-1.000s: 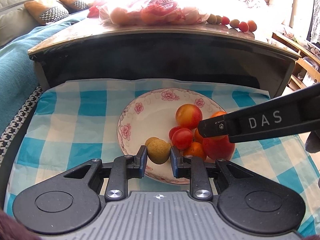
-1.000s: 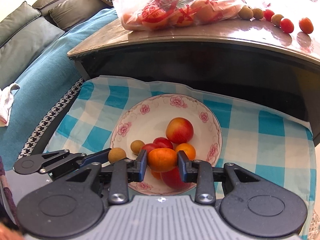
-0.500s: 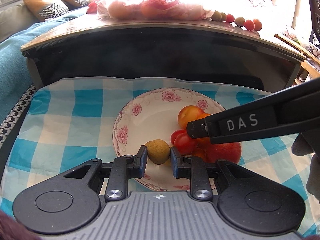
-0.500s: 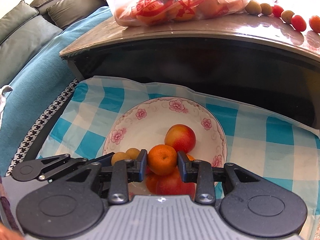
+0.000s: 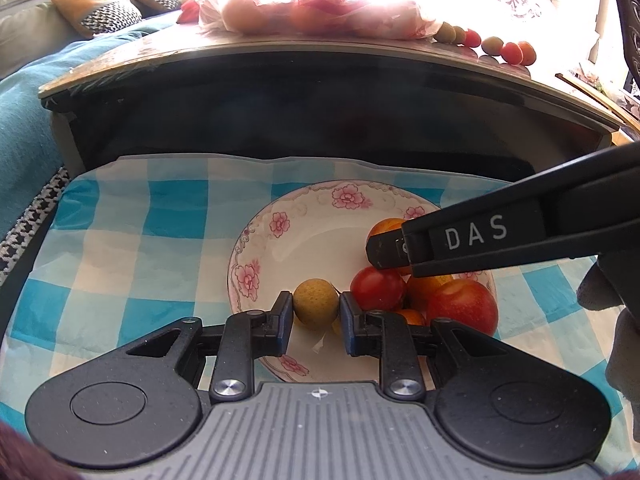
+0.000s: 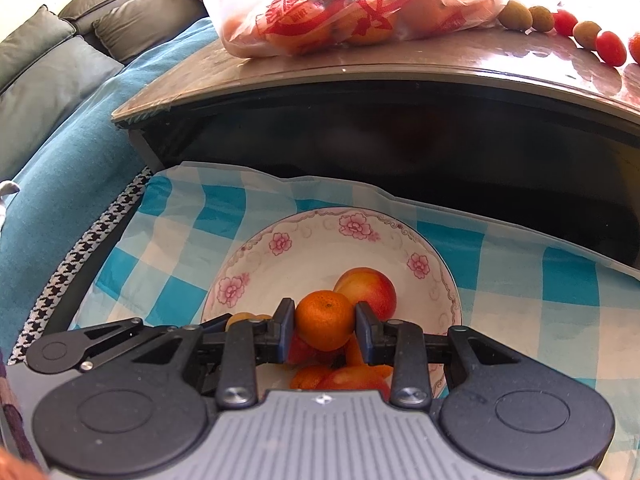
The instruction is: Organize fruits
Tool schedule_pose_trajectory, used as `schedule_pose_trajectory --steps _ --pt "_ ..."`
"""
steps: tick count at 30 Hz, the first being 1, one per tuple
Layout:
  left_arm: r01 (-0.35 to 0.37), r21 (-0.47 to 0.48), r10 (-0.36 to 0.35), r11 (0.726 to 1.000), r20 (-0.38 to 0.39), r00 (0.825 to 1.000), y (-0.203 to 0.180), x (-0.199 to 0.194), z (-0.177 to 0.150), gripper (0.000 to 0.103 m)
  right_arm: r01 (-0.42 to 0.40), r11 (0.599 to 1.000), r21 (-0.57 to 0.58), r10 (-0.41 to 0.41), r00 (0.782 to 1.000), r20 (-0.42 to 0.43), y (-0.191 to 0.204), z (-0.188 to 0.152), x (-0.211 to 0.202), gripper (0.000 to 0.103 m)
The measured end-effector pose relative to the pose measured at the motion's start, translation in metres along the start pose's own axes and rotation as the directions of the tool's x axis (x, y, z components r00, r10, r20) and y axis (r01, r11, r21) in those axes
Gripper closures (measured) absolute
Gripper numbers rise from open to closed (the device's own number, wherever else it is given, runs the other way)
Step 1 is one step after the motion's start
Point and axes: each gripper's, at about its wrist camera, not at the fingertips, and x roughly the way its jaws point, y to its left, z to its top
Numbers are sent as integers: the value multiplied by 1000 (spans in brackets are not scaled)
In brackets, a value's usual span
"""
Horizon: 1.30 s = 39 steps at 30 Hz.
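Over the plate (image 5: 256,248), left hand-held gripper (image 5: 316,312) clamps a longan (image 5: 315,303) — right hand-held gripper (image 6: 325,326) clamps a tangerine (image 6: 325,319).

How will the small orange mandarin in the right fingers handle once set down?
The small round orange mandarin, pinched in the right gripper, will likely roll. Its dimpled peel probably grips well. It looks soft, so hard squeezing may bruise it.

We see plate (image 6: 434,280) on cloth (image 6: 560,304), fruit pile in plate's right half. Behind, raised tabletop (image 6: 400,64) w/ bag (image 6: 352,4) left, loose fruit row (image 6: 560,24) right. Sofa (image 6: 60,80) far left.
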Motion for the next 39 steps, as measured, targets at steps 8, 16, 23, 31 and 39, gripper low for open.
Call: schedule_pose_trajectory --steps 8,16,23,31,39 --pt "-6 6 6 1000 10 1000 0 6 5 71 5 1000 -25 -4 1000 18 2 6 4 69" --pt "-2 23 2 1000 10 1000 -1 6 3 64 14 998 -66 -13 1000 17 8 4 5 68" --pt "-8 24 8 1000 9 1000 -1 6 3 58 15 999 -50 -15 1000 8 6 4 5 68" --pt "-8 16 8 1000 4 1000 2 3 3 54 -4 1000 -6 4 1000 -4 -1 5 4 68" --pt "-5 15 4 1000 21 1000 -1 -2 5 51 -18 1000 22 18 1000 14 -4 7 -1 68"
